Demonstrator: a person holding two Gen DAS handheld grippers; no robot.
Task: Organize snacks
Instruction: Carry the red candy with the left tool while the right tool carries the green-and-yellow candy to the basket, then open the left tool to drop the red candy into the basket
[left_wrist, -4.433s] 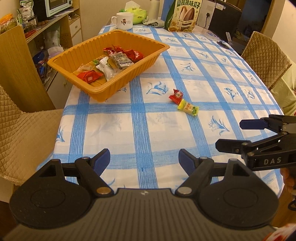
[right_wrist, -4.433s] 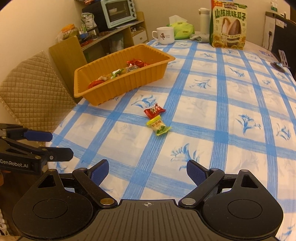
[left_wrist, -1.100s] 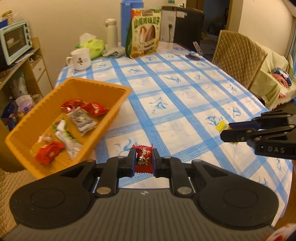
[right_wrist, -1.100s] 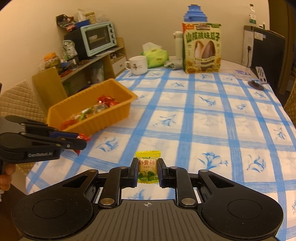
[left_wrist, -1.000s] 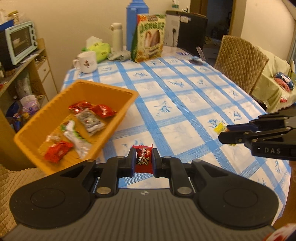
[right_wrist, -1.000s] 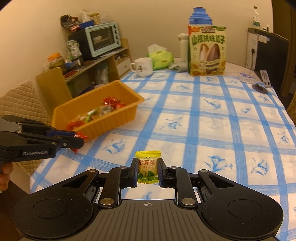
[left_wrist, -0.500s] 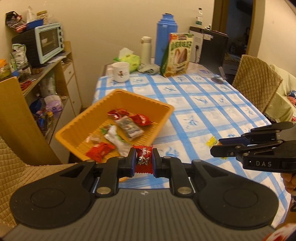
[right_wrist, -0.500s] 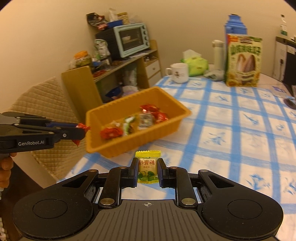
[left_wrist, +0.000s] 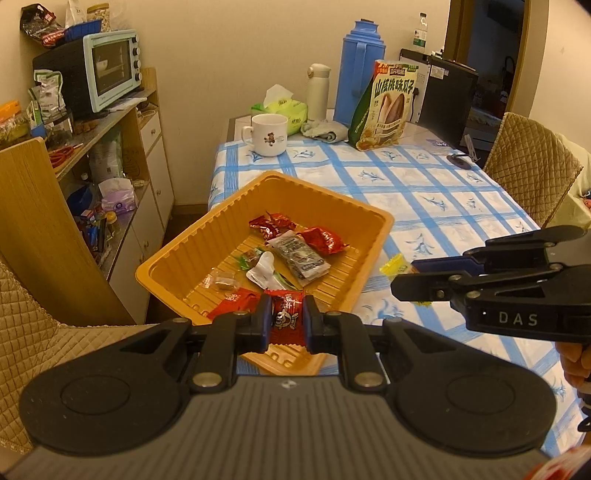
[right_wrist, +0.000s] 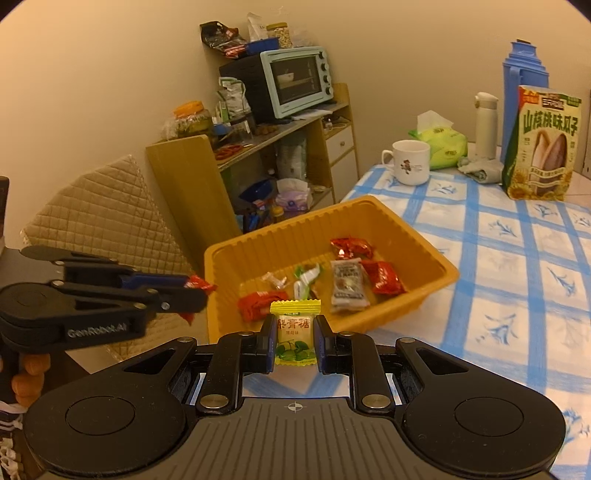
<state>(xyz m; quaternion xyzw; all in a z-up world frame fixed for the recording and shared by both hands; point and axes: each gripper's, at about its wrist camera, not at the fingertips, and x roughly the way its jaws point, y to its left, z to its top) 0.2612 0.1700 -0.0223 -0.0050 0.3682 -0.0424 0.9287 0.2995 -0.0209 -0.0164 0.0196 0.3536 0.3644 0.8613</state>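
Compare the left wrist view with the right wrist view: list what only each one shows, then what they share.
Only the left wrist view: a black box and a quilted chair at the table's far side. Only the right wrist view: an orange-lidded jar on the shelf. Both: the orange tray of snacks, the left tool shut on a red candy, the right tool shut on a yellow candy.

Black tongs (left_wrist: 286, 323), blue-padded fingertips (left_wrist: 263, 325)

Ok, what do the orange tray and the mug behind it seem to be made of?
Orange tray: likely thin moulded plastic, judging by its ribbed walls, ridged floor and slight sheen. Mug: looks like glazed ceramic, being white, glossy and thick-walled with a printed figure.
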